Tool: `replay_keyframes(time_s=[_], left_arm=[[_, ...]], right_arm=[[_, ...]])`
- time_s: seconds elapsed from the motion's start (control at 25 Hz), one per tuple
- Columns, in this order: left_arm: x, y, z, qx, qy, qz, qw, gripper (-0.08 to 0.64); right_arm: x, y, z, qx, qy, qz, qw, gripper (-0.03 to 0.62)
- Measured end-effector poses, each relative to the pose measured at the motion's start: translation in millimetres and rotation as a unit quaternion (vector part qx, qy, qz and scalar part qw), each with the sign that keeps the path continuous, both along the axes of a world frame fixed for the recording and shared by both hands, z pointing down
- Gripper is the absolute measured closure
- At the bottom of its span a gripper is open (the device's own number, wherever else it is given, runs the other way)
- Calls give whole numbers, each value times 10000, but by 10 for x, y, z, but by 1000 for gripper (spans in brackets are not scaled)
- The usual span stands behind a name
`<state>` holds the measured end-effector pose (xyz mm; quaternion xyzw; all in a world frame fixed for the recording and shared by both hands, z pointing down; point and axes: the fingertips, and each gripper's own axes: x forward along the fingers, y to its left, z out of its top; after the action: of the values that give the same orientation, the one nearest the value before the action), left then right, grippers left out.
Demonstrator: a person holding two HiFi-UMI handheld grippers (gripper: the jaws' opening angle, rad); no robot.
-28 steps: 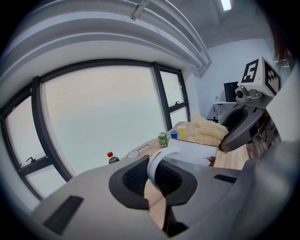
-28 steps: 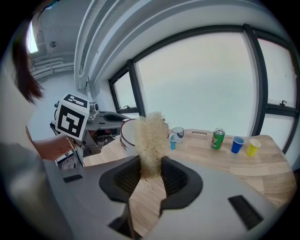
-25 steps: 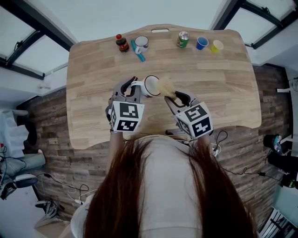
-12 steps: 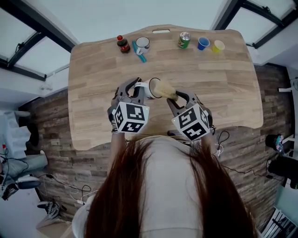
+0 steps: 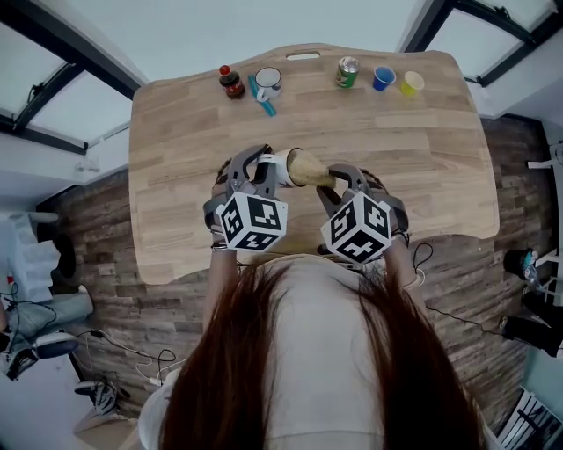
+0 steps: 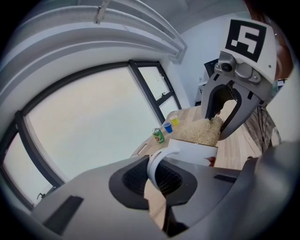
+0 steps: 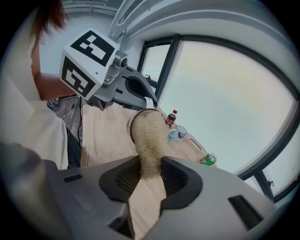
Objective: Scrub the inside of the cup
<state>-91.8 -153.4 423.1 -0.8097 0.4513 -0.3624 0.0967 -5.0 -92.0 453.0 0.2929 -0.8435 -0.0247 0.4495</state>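
A light wooden desk (image 5: 176, 220) with rounded corners and a slot (image 5: 302, 57) cut near its far edge stands on a dark plank floor (image 5: 97, 264). Beyond it a white wall (image 5: 264, 22) runs between dark-framed windows (image 5: 48, 97) at both far corners. Pale, even daylight fills the big pane (image 7: 225, 103). Cables (image 5: 114, 347) lie on the floor at the left.

The cup (image 5: 280, 167) now lies turned on its side, mouth toward the right tongs (image 5: 339, 178), not upward as before. The pale scrubber (image 5: 310, 170), earlier beside the rim, now goes into the mouth. The left tongs (image 5: 261, 169) stand closer to the right ones.
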Motion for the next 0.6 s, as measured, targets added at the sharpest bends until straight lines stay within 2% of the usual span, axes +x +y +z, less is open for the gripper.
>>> replay_keyframes(time_s=[0.28, 0.6], left_arm=[[50, 15, 13, 70, -291, 159, 9994, 535], [97, 13, -23, 224, -610, 380, 9972, 535]], right_arm=[[-26, 20, 62, 39, 512, -391, 9979, 465], [-56, 25, 97, -81, 735, -605, 9954, 465]])
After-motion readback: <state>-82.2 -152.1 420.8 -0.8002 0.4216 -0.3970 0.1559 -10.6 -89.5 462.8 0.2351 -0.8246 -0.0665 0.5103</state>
